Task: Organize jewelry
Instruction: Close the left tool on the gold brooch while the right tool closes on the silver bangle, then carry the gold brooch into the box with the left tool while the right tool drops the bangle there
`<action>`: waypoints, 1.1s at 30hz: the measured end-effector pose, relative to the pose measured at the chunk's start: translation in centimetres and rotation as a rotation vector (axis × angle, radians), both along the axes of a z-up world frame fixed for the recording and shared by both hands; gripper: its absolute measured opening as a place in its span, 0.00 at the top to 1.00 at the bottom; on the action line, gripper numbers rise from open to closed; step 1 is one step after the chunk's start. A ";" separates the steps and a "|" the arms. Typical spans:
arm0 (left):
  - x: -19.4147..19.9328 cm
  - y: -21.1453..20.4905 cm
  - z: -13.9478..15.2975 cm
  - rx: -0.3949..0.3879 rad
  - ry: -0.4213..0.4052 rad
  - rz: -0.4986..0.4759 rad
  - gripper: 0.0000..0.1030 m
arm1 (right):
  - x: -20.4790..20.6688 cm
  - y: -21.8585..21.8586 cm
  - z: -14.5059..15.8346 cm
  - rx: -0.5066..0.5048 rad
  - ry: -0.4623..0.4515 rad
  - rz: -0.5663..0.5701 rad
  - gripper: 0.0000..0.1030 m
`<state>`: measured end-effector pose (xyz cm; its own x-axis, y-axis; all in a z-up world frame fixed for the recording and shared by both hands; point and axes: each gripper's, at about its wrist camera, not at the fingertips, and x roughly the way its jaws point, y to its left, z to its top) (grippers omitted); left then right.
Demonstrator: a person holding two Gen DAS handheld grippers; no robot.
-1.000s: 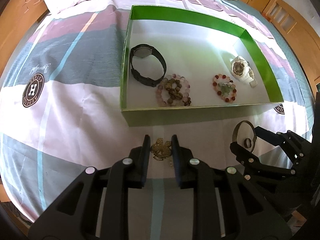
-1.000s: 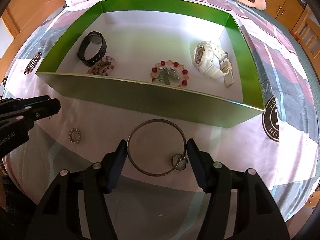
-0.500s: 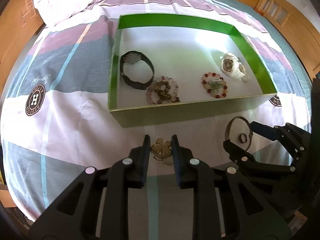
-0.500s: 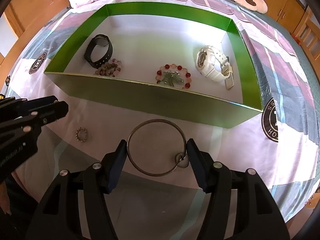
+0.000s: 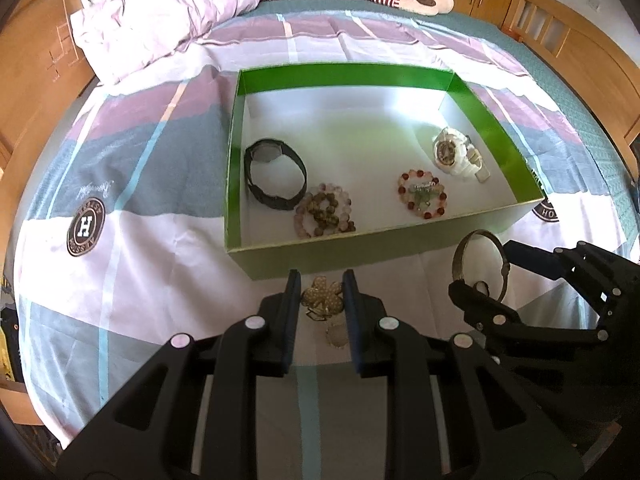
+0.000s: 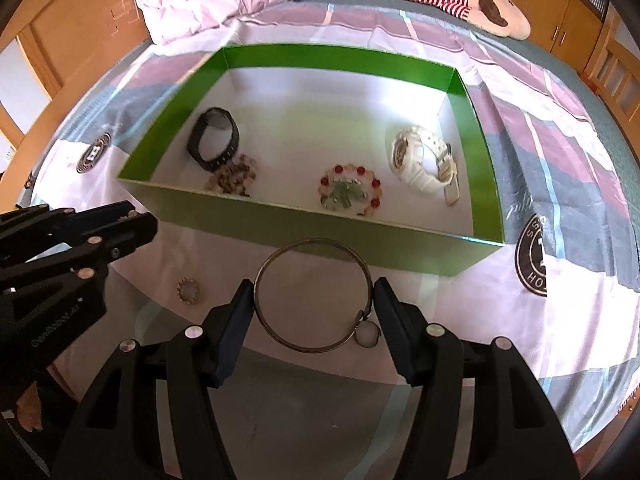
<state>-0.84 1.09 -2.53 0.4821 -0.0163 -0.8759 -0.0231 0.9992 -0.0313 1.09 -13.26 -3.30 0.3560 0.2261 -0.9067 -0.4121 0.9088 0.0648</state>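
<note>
Bedding in pink, grey and white checks (image 5: pixel 132 184) is spread over a wood-framed bed, and an open rectangular cardboard box with green walls and a white floor (image 5: pixel 344 74) is set on it, toward the middle of the bed. Near the box's left wall a black strap watch (image 5: pixel 275 175) is laid, with a bracelet of pale pink and brown beads (image 5: pixel 323 211) touching it by the near wall. Toward the right, a bracelet of red and pale beads with a green charm (image 5: pixel 422 195) is seen, and a white plastic watch (image 5: pixel 456 152) is placed close to the right wall.

In front of the box's near wall, the left gripper (image 5: pixel 322 298) is clamped on a gold flower-shaped brooch (image 5: pixel 323 295), which is pinched between the two dark pads and lifted clear of the bedding. The right gripper (image 6: pixel 314 304) is clamped across a thin round metal bangle with a small round pendant (image 6: pixel 280 264); the ring is spanned by the pads at its widest part and the pendant (image 6: pixel 367 336) is hung beside the right pad. A small spiky ring of metal beads (image 6: pixel 187 290) is left on the bedding between the two grippers, just short of the box's near wall.
</note>
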 end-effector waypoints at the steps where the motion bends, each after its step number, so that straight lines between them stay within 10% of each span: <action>1: 0.0 0.0 0.2 -0.002 -0.013 0.002 0.79 | 0.0 0.0 0.1 0.008 -0.005 0.001 0.40; 24: 2.3 -0.1 3.8 0.113 -0.281 0.072 0.79 | 2.9 -2.8 3.5 0.113 -0.193 -0.133 0.41; 33: 5.6 0.7 1.4 0.080 -0.214 0.120 0.79 | 6.5 -2.8 1.3 0.119 -0.168 -0.219 0.40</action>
